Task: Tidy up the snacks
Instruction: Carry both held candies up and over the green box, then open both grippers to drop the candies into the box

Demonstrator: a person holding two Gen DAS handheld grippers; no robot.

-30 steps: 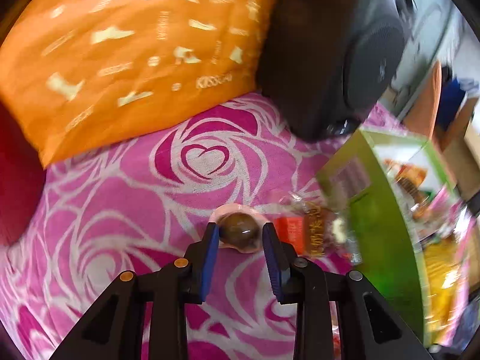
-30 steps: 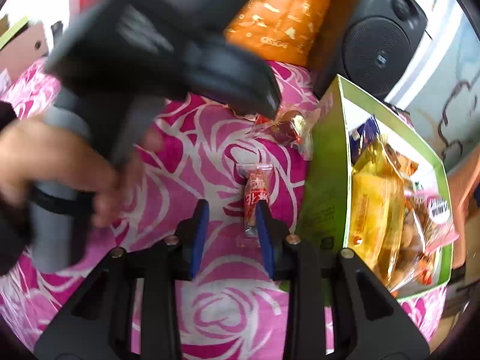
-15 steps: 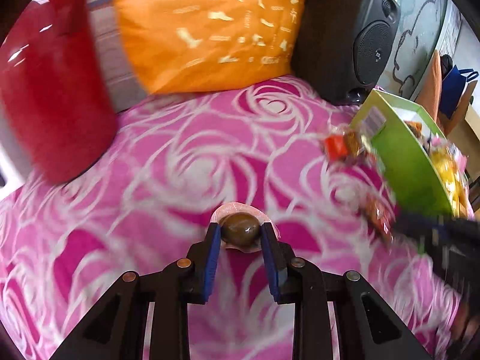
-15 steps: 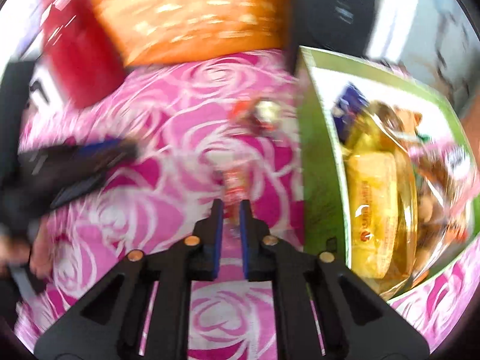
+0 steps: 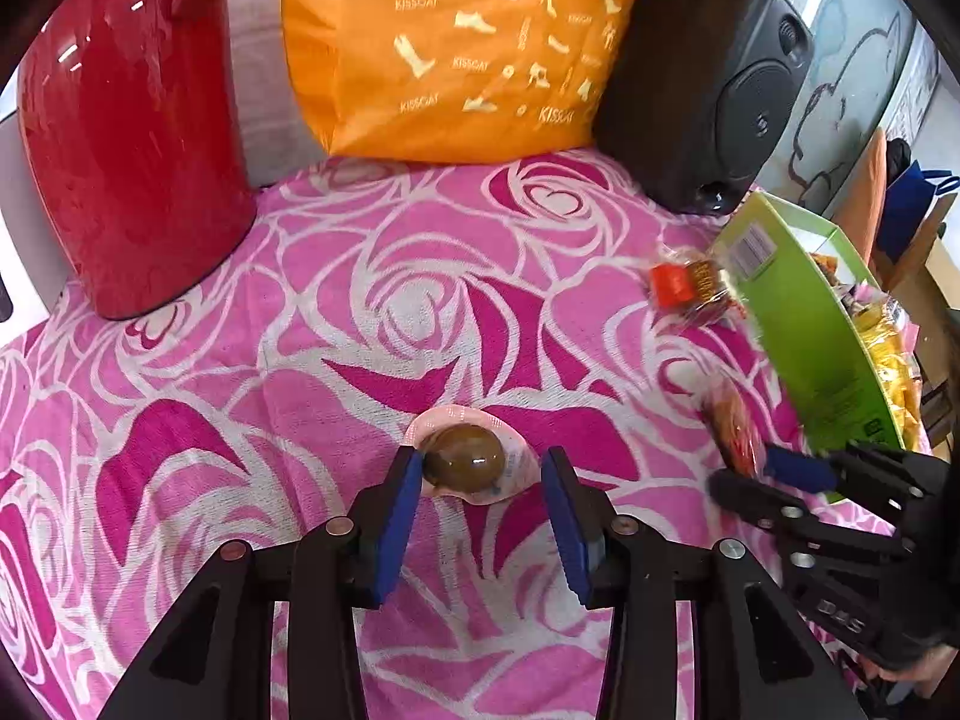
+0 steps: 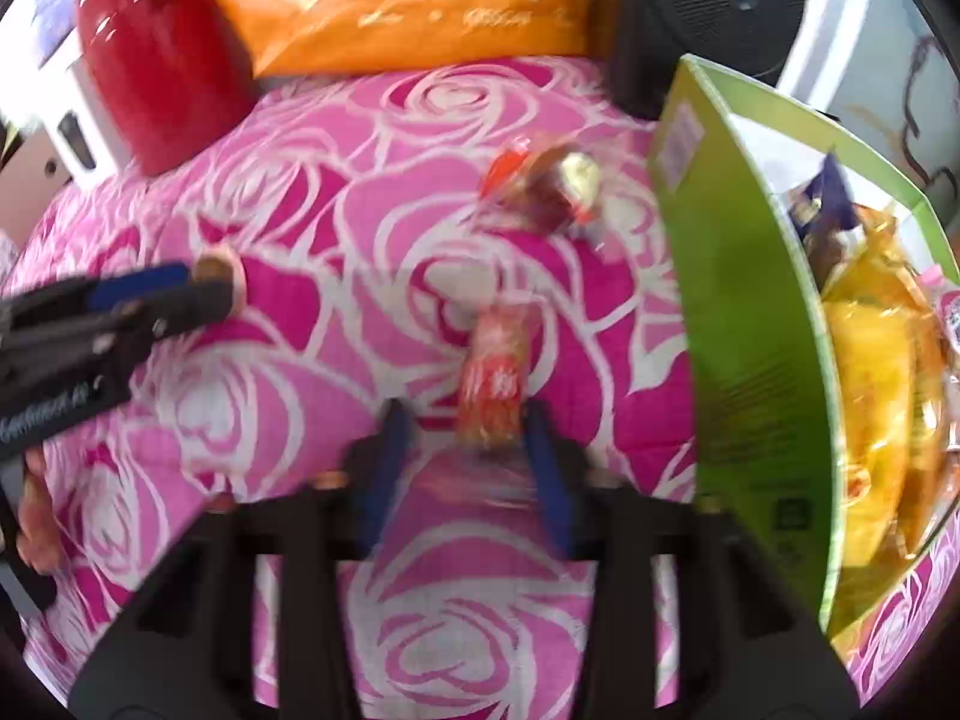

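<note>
On a pink rose-patterned cloth [image 5: 336, 324], the left gripper [image 5: 480, 474] has its blue-padded jaws opening around a glossy brown egg-shaped snack [image 5: 465, 459] sealed in a round pale pink pouch; the left pad touches it, the right pad stands clear. Half a second ago the jaws pinched this snack. Behind the egg snack to its left stands a shiny red vessel [image 5: 132, 132], directly behind it a crinkled orange bag [image 5: 456, 48], and to its right a black speaker [image 5: 714, 96]. Right of the egg snack, the right gripper [image 6: 471, 438] opens its jaws around a slim red-wrapped snack stick [image 6: 495, 375] lying blurred on the cloth; contact is unclear. Earlier those jaws were nearly shut. Beyond the stick lies a crumpled clear packet [image 6: 546, 186]. Farthest right, an open green cardboard box [image 6: 750, 324] holds yellow snack bags [image 6: 882, 372]
</note>
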